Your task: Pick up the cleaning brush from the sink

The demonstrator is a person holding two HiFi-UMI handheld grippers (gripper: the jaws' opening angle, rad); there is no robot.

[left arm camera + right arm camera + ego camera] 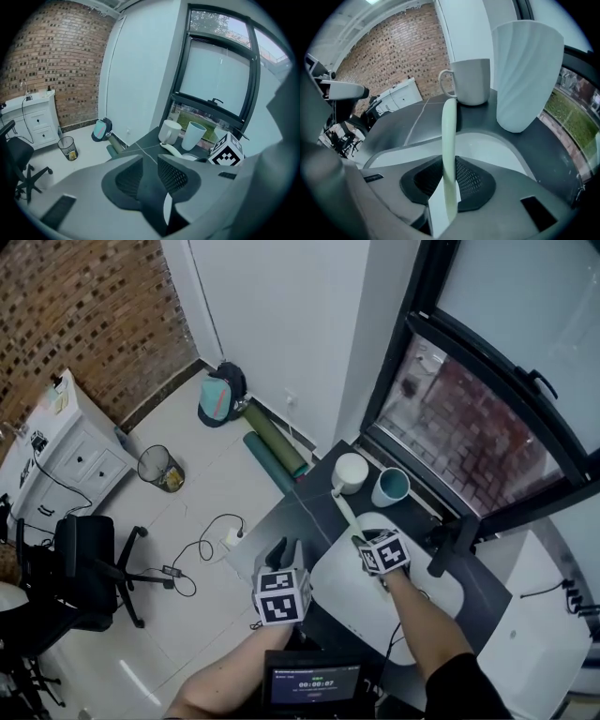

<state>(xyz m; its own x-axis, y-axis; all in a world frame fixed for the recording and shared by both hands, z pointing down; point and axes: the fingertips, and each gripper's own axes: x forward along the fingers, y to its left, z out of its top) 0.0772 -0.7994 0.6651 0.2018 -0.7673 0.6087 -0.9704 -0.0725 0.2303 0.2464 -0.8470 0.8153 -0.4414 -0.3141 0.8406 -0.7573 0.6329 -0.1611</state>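
The cleaning brush (346,510) has a long pale handle that runs from beside the white mug (351,472) down to the white sink (441,601). My right gripper (361,542) hangs over the sink's near-left rim, shut on that handle. In the right gripper view the handle (449,136) stands upright between the ribbed pads (471,180), and its brush end is hidden. My left gripper (284,551) hovers over the dark counter (281,521) left of the sink. Its jaws are narrowly open with nothing between them (149,164).
A teal cup (391,487) stands next to the mug at the back of the counter under the window. A dark faucet (452,542) rises right of the sink. Below on the floor are a waste bin (161,468), rolled mats (277,451) and an office chair (89,577).
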